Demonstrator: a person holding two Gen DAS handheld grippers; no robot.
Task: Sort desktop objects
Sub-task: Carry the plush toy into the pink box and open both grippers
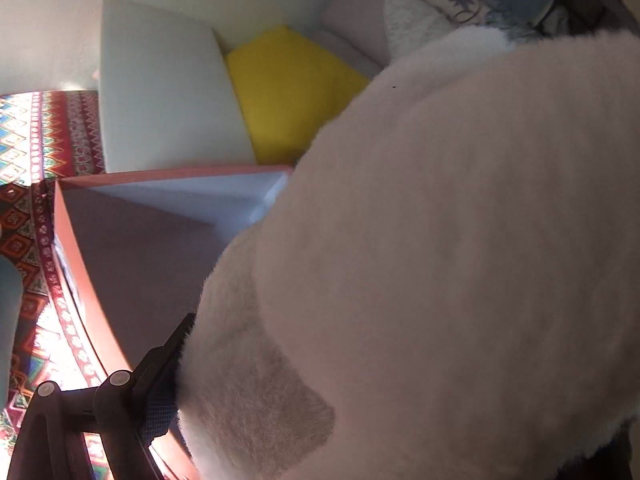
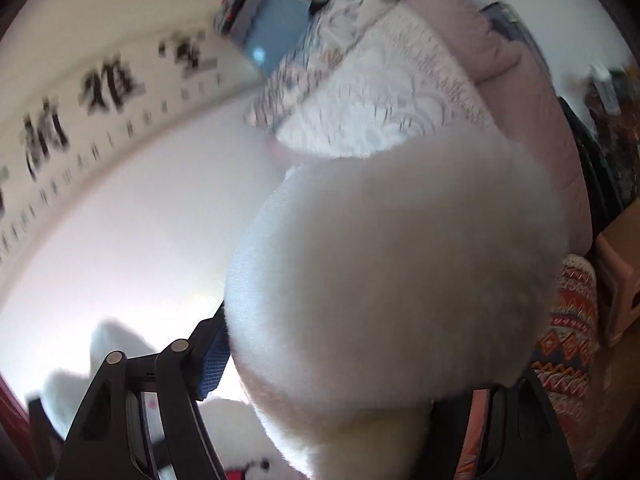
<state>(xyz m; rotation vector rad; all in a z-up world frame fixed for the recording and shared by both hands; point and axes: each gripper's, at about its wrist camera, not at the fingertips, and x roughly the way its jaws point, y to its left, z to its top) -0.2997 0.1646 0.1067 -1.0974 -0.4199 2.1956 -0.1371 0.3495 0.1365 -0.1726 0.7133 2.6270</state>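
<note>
Both tongs (image 1: 320,420) (image 2: 340,360) grip white plush toys (image 1: 440,260)

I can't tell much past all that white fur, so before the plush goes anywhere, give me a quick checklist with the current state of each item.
1. Left gripper shut on white plush toy: ok, its one visible finger presses into the fur.
2. Right gripper shut on the plush: ok, fur bulges between its fingers.
3. Pink box open, visible part of its floor bare: ok.
4. Plush over the pink box: cannot tell; it covers one corner.
5. White bin with yellow item inside, apart from the plush: cannot tell.
</note>
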